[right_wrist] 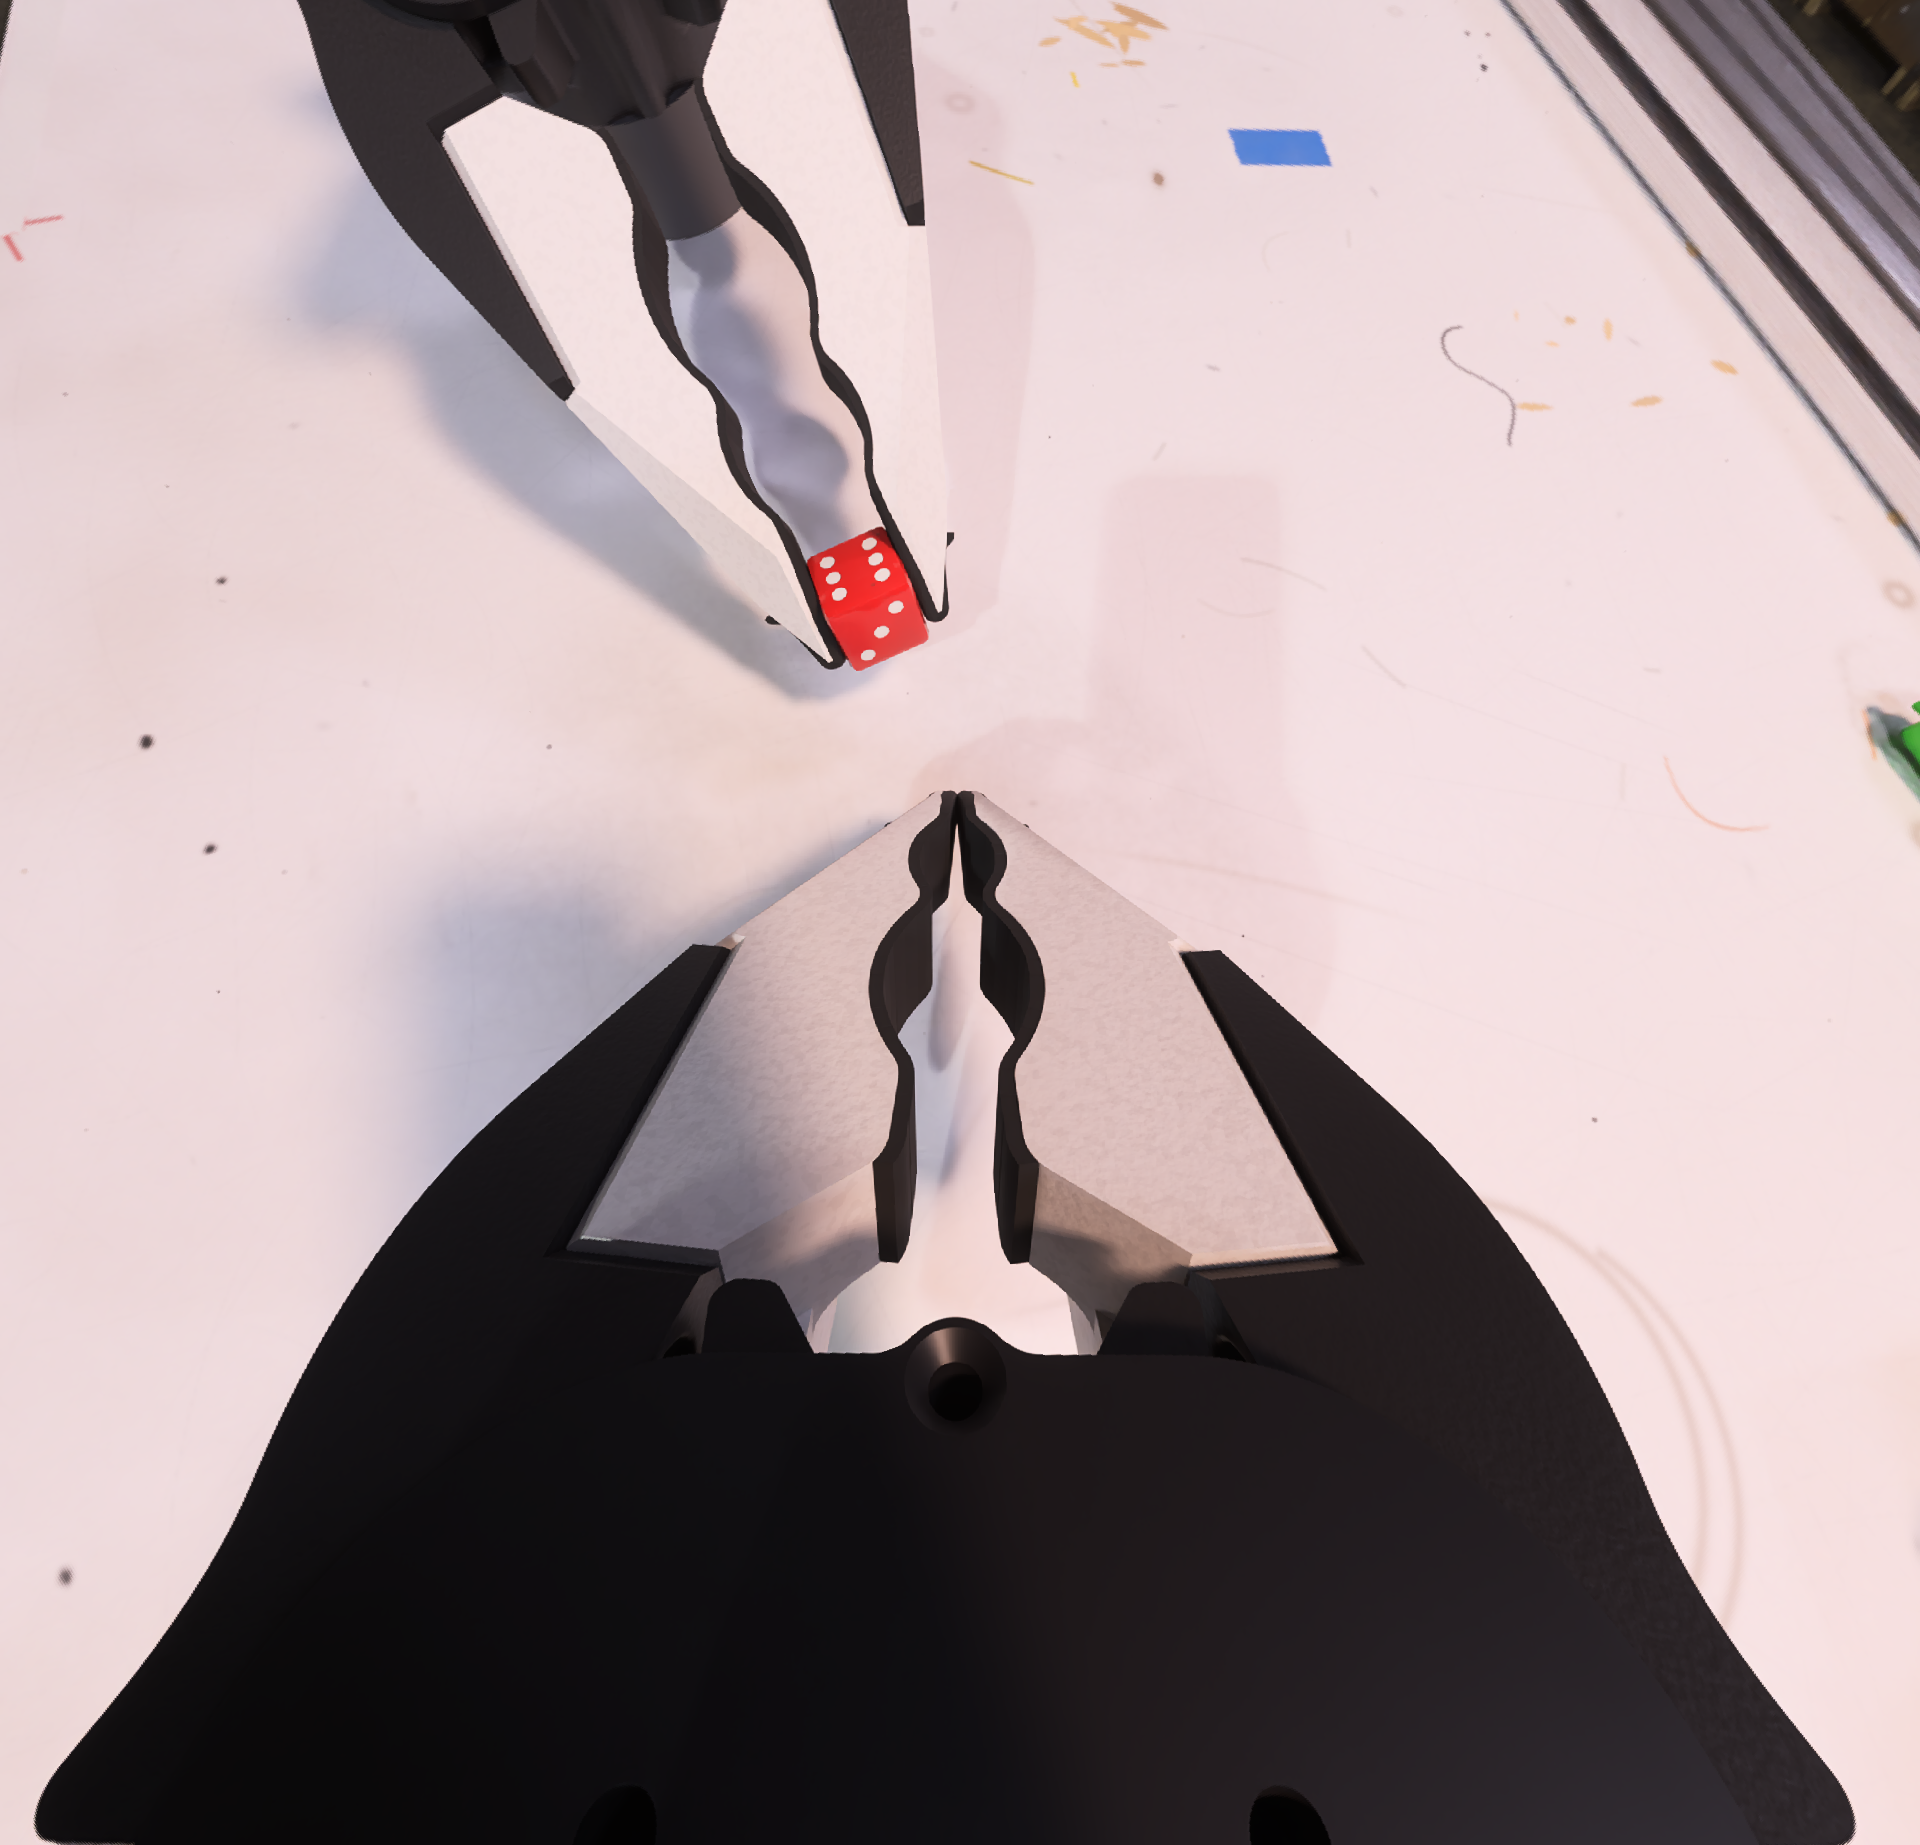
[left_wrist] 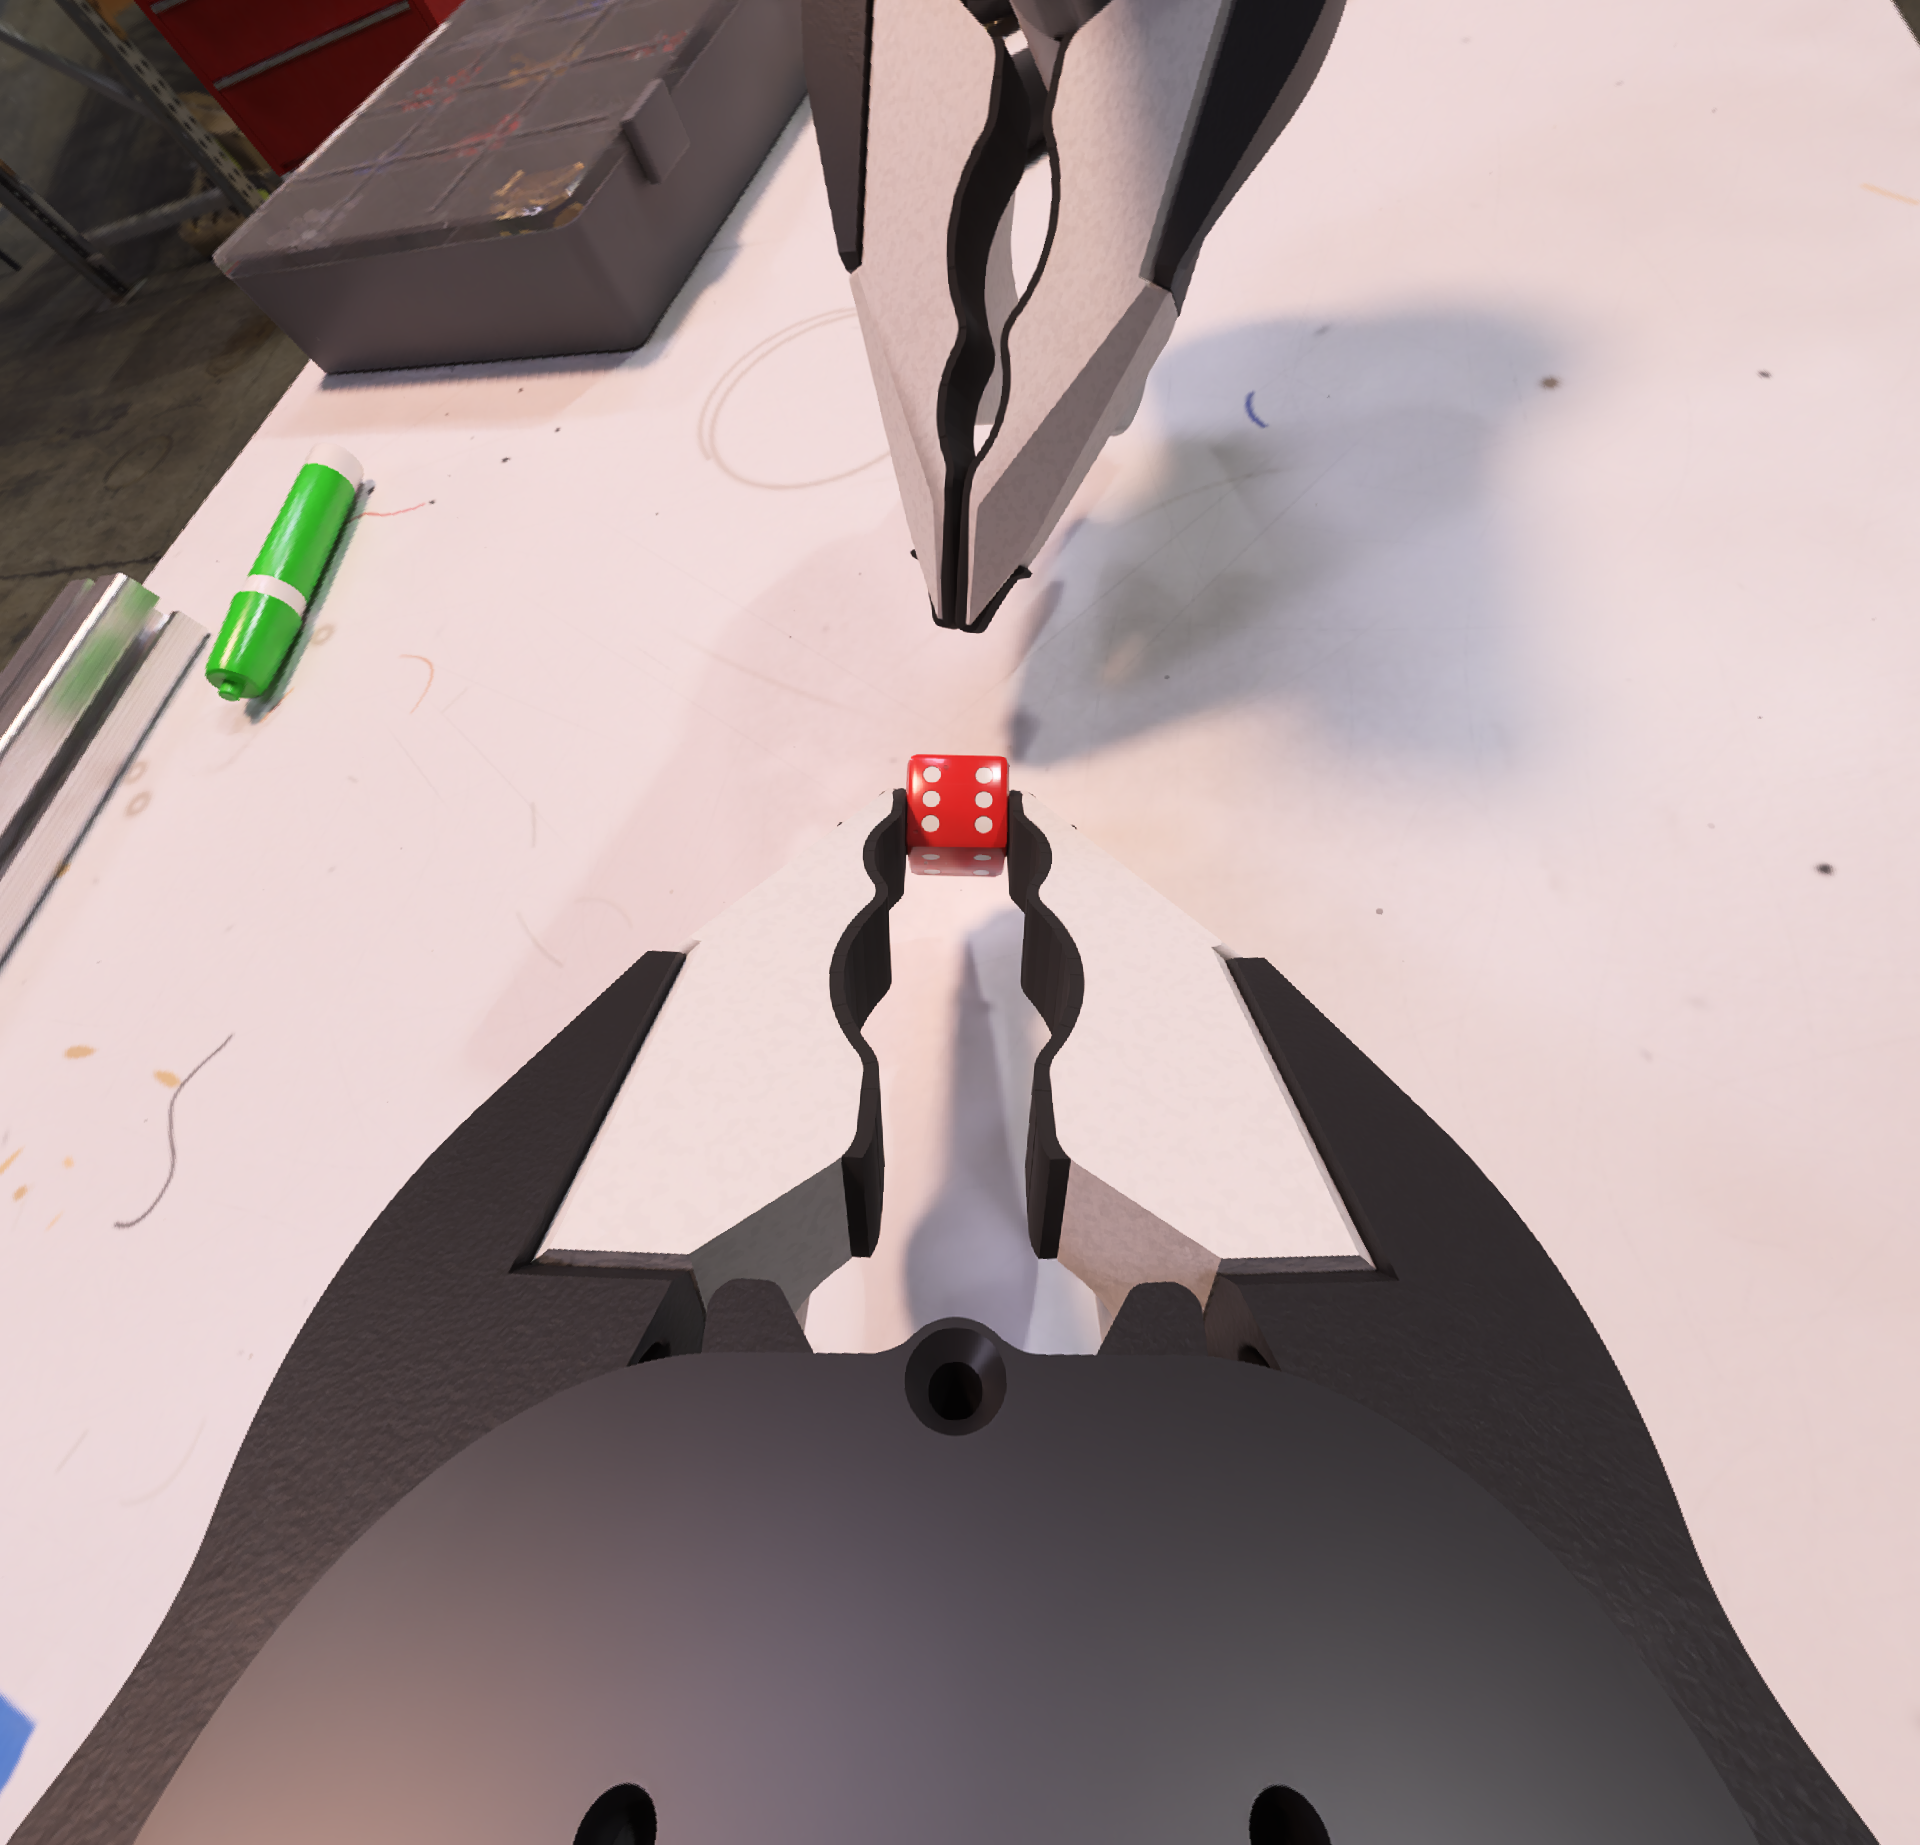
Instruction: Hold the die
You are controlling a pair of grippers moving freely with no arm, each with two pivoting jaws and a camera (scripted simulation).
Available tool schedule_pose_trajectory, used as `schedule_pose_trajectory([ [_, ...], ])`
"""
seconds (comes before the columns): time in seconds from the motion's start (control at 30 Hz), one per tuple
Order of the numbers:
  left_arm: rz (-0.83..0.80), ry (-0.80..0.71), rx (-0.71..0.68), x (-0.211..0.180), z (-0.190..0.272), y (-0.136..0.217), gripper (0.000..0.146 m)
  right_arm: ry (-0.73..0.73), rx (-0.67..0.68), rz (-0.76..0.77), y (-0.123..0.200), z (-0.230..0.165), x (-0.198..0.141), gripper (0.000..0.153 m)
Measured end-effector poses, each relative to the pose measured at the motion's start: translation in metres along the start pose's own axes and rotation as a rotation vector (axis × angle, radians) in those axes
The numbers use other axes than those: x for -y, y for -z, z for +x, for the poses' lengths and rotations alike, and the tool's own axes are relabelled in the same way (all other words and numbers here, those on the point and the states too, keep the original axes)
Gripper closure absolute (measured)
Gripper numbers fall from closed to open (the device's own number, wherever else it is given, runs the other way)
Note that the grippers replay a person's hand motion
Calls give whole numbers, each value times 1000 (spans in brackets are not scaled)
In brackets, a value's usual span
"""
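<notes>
A small red die (left_wrist: 957, 801) with white pips sits between the fingertips of my left gripper (left_wrist: 957, 808), which is shut on it just above the white table (left_wrist: 1455, 964). In the right wrist view the die (right_wrist: 868, 598) shows pinched at the tips of the left gripper (right_wrist: 878, 611), close to the table surface. My right gripper (right_wrist: 956, 803) is shut and empty, its tips pointing at the die from a short distance. It also shows in the left wrist view (left_wrist: 961, 619), facing the die from the far side.
A green marker (left_wrist: 281, 574) lies at the left beside an aluminium rail (left_wrist: 73, 694). A grey lidded parts box (left_wrist: 499, 164) stands at the far left, a red cabinet (left_wrist: 281, 8) behind it. A blue tape patch (right_wrist: 1279, 146) is on the table.
</notes>
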State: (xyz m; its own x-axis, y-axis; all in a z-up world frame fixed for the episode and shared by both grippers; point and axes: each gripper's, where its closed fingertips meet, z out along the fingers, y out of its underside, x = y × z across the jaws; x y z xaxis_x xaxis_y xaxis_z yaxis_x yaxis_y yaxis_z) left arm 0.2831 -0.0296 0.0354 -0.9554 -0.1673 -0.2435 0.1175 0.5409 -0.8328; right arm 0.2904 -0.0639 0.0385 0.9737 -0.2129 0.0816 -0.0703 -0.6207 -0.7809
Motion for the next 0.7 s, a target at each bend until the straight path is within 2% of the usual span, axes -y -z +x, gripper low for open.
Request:
schedule_pose_trajectory([
  [0.23,-45,-51,-8,-4,6,-5,128,-22,18,-29,-4,-5,-9,153],
  [0.7,-136,-60,-85,-13,14,-14,128,-101,58,-30,-8,-12,-20,153],
])
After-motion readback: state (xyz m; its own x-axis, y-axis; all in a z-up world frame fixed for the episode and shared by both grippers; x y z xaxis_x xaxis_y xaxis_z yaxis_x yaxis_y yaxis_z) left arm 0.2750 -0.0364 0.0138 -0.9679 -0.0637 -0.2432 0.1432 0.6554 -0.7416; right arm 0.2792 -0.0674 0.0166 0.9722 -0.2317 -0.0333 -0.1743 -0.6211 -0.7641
